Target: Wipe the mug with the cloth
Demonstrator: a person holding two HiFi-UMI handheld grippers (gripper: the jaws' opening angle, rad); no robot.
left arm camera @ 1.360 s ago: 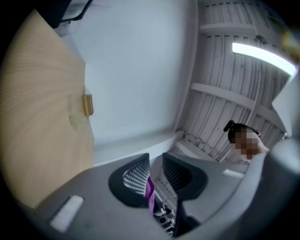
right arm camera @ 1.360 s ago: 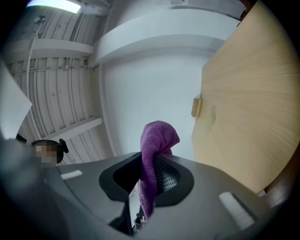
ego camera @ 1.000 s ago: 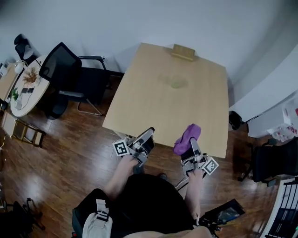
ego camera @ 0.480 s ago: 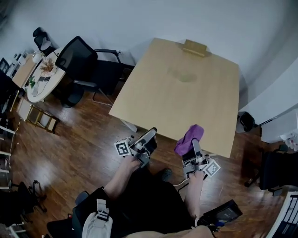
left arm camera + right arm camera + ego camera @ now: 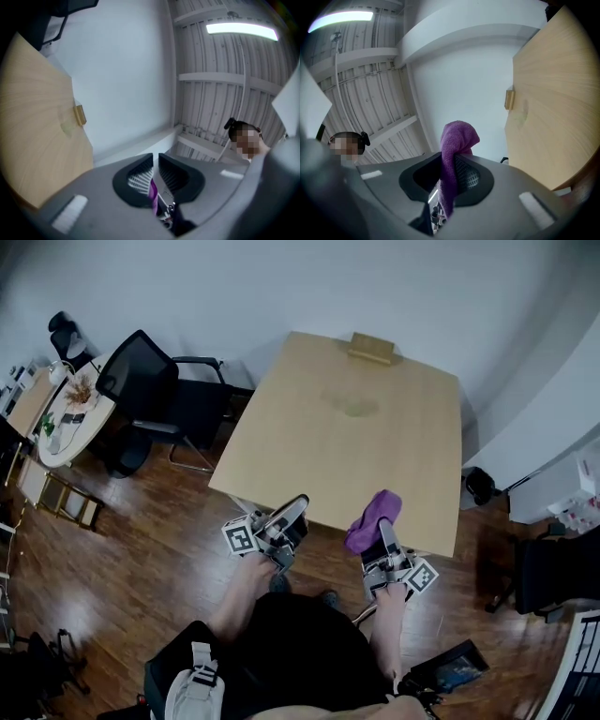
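Note:
My right gripper (image 5: 385, 532) hangs just off the near edge of the light wooden table (image 5: 309, 456), shut on a purple cloth (image 5: 372, 517) that flops over its jaws. That cloth (image 5: 459, 136) rises between the jaws of the right gripper (image 5: 454, 165). My left gripper (image 5: 298, 507) is beside it, off the same edge. The jaws of the left gripper (image 5: 155, 161) have just been closing to a narrow slit. Nothing sits between the tips; a thin purple strip shows deep at the base. A pale greenish object (image 5: 359, 407) lies far across the table, too small to make out.
A small wooden block (image 5: 370, 346) sits at the table's far edge. A black office chair (image 5: 150, 390) and a round side table (image 5: 66, 413) stand to the left. White furniture (image 5: 553, 451) and another dark chair (image 5: 553, 568) are on the right. The floor is dark wood.
The head view has swung about. Both grippers stay off the table's near edge, and the cloth stays in the right one. The greenish object has not moved.

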